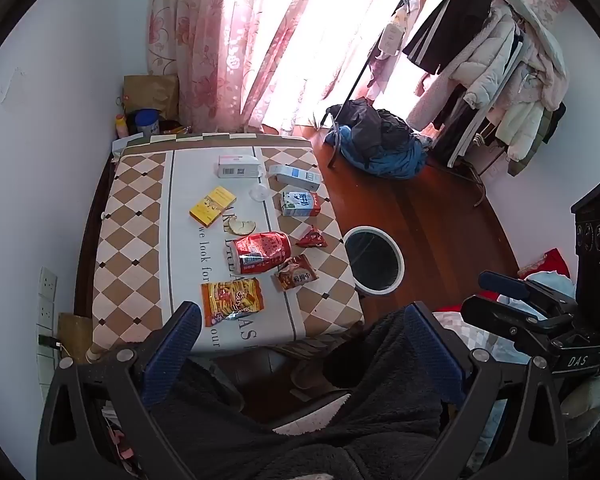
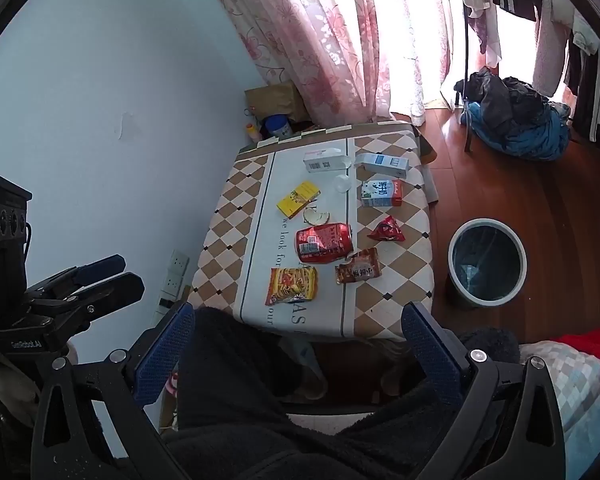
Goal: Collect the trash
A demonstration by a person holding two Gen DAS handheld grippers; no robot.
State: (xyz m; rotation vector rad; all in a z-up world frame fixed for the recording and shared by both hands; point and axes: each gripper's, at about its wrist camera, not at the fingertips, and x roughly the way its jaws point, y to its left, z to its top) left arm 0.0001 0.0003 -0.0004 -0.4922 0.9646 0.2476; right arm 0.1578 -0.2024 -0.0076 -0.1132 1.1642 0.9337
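A small table with a checked cloth holds trash: a crushed red can, an orange snack bag, a brown wrapper, a red wrapper, a yellow box, a milk carton and two white boxes. A round bin stands on the floor right of the table. My left gripper and right gripper are open and empty, held back from the table's near edge.
A clothes rack and a heap of clothes stand at the back right. A pink curtain covers the window. Wall sockets are on the left. Dark fleece lies below both grippers.
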